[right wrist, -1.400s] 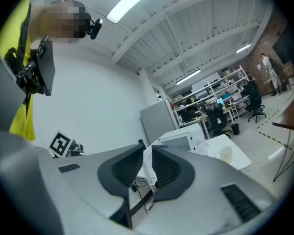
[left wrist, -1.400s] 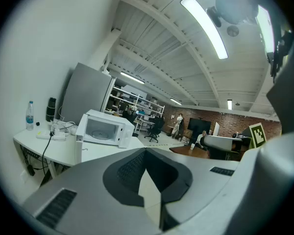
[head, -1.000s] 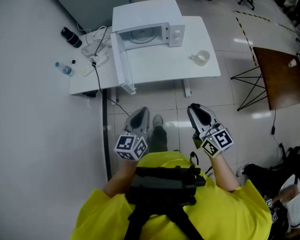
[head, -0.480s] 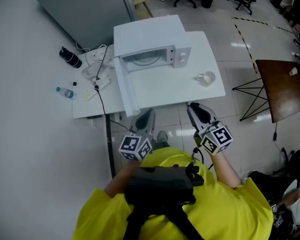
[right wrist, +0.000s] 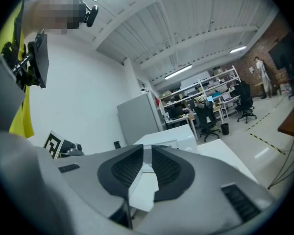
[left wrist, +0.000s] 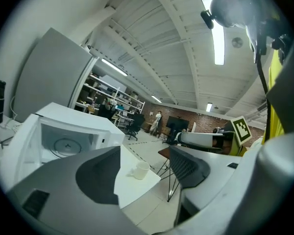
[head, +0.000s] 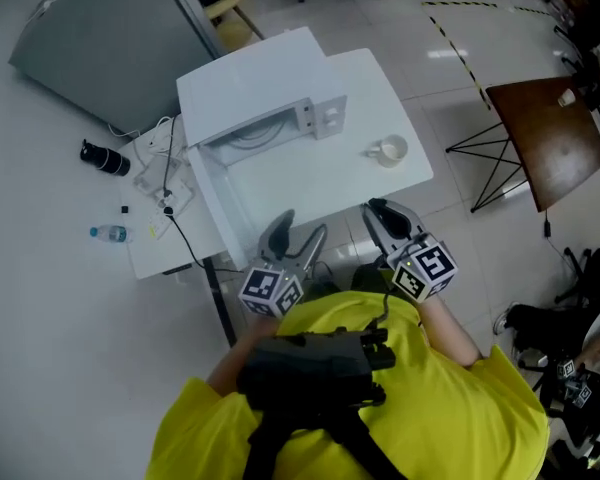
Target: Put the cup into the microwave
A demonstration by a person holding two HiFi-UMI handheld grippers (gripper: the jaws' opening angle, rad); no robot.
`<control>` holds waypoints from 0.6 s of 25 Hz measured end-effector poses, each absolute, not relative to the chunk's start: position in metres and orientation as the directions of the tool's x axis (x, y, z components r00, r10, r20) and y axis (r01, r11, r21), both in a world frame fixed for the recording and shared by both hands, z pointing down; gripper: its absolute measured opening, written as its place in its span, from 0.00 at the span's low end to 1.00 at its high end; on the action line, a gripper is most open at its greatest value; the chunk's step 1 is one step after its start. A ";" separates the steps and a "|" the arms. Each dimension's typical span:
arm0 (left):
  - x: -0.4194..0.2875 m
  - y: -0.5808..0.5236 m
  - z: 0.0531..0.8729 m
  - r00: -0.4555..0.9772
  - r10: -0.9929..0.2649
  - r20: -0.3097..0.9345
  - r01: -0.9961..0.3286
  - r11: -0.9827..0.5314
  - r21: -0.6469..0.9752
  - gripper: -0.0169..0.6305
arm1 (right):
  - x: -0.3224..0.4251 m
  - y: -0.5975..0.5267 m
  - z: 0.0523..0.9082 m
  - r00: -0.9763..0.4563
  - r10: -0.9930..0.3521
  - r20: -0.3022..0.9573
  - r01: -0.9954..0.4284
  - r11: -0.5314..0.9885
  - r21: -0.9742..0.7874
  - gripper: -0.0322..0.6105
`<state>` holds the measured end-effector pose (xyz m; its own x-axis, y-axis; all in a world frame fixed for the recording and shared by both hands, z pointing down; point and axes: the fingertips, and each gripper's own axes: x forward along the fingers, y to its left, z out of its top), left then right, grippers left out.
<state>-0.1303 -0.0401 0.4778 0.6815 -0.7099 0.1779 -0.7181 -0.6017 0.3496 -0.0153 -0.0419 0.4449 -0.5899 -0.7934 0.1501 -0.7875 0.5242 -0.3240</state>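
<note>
A white cup [head: 388, 150] stands near the right end of the white table [head: 320, 183], and it shows small in the left gripper view [left wrist: 140, 170]. The white microwave [head: 260, 108] sits at the table's back left with its door [head: 216, 196] swung open toward me; its turntable [left wrist: 64, 145] is visible. My left gripper [head: 298, 238] hovers at the table's near edge, jaws opening, with nothing between them [left wrist: 144, 153]. My right gripper [head: 384, 218] is beside it, short of the cup, shut and empty [right wrist: 147, 153].
A brown table [head: 545, 133] on black legs stands to the right. A grey cabinet [head: 100, 38] is behind the microwave. A black canister [head: 105, 158], a water bottle [head: 110, 234] and cables [head: 170, 193] lie to the left. Black bags [head: 580, 298] sit on the floor at right.
Both grippers have come forward to the table's near edge as I stepped closer. The left jaws were shut and now stand apart. The right jaws stay shut.
</note>
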 end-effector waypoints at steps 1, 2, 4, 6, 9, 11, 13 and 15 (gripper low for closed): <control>-0.118 -0.045 0.483 0.696 -0.694 0.186 -0.708 -0.619 0.342 0.52 | 0.000 -0.047 0.448 -0.569 -0.808 0.153 -0.800 0.501 -0.329 0.14; -0.105 -0.050 0.488 0.708 -0.679 0.193 -0.699 -0.636 0.327 0.53 | 0.015 -0.051 0.449 -0.548 -0.823 0.152 -0.812 0.479 -0.332 0.14; -0.078 -0.058 0.498 0.728 -0.653 0.209 -0.684 -0.670 0.289 0.67 | 0.046 -0.059 0.447 -0.508 -0.849 0.146 -0.834 0.443 -0.328 0.14; -0.054 -0.068 0.507 0.738 -0.637 0.221 -0.674 -0.689 0.266 0.67 | 0.076 -0.066 0.447 -0.478 -0.866 0.151 -0.851 0.413 -0.326 0.14; -0.019 -0.083 0.524 0.743 -0.623 0.245 -0.669 -0.692 0.270 0.69 | 0.114 -0.075 0.451 -0.455 -0.873 0.175 -0.865 0.388 -0.318 0.14; 0.004 -0.096 0.538 0.743 -0.617 0.258 -0.669 -0.697 0.259 0.69 | 0.136 -0.084 0.454 -0.455 -0.872 0.183 -0.868 0.387 -0.312 0.14; 0.028 -0.109 0.559 0.745 -0.605 0.280 -0.665 -0.704 0.249 0.70 | 0.155 -0.093 0.458 -0.454 -0.870 0.193 -0.869 0.385 -0.311 0.14; 0.053 -0.123 0.587 0.742 -0.593 0.312 -0.666 -0.703 0.248 0.74 | 0.172 -0.102 0.466 -0.455 -0.866 0.207 -0.869 0.382 -0.314 0.14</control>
<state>0.0527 -0.1233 0.5872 0.7422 -0.5929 0.3125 -0.6662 -0.7034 0.2477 0.1717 -0.1020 0.4663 -0.4554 -0.8658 0.2072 -0.8692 0.3821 -0.3140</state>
